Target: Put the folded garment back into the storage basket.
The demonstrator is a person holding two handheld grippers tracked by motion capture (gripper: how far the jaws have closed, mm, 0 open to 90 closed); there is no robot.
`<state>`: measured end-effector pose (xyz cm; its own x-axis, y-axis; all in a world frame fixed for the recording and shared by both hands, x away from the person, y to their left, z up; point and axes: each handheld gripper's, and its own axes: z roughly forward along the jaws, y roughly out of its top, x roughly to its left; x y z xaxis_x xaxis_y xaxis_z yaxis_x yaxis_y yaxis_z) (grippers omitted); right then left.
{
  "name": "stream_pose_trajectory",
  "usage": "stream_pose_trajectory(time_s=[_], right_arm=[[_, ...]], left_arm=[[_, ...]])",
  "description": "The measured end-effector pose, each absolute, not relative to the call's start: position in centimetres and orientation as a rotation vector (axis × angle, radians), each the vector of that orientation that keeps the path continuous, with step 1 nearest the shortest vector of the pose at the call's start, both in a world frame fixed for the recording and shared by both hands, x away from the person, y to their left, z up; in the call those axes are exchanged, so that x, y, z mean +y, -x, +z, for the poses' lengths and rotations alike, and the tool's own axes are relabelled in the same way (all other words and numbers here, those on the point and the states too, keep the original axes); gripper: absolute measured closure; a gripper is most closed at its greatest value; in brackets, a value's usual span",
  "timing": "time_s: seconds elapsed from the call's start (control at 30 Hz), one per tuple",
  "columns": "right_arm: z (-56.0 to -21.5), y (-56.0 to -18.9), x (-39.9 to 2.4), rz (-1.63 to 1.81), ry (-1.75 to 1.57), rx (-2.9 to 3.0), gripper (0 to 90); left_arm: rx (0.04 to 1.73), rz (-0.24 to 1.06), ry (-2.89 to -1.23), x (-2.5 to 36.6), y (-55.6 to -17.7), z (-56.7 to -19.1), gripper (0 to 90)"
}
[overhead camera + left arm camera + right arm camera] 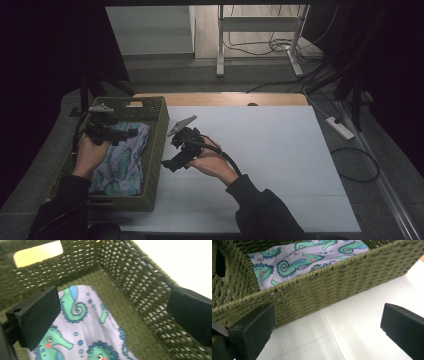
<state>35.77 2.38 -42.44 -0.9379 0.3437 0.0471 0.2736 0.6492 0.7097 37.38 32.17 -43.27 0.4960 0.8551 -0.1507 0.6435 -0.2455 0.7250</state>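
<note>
We see a woven olive-green basket point(156, 150) at the left edge of the table point(280, 165), which has a white top w/ a strip of bare wood along its far edge. The basket runs lengthwise from near the front-left corner toward the far-left part of the white surface. Inside it lies a lilac cloth point(122, 162) printed w/ green-and-blue seahorses; it covers the basket floor from the near end to approx. the middle, flat, w/ bare weave beyond it at the far end.

Left gripper point(127, 132) hangs over the basket's far half, above the cloth's far edge. In the left gripper view its jaws stand spread wide, nothing between them; below them we see the cloth point(82, 327) and the far corner of the basket point(130, 280), incl. a handle cut-out in the end wall. We can't tell whether the jaws touch the cloth.

Right gripper point(167, 164) sits just outside the basket's right-hand long wall, over the white table, jaws pointing at that wall. In the right gripper view the jaws are also spread wide and empty; the basket wall point(324, 290) crosses the frame ahead of them, w/ the cloth point(307, 257) visible over the rim and white table point(352, 335) under the jaws. The jaws are near the wall but not touching it.

Both forearms, in dark sleeves, come in from the front edge of the table.
</note>
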Motion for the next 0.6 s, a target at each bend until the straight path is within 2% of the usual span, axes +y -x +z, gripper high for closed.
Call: stream_pose_trajectory(time_s=[0.6], right_arm=[[-42.9,-35.8,-3.4,1.198,-0.610,2.704,0.0]], left_arm=[[1.130,0.342,-1.938,29.0,-35.6,-42.2,0.0]])
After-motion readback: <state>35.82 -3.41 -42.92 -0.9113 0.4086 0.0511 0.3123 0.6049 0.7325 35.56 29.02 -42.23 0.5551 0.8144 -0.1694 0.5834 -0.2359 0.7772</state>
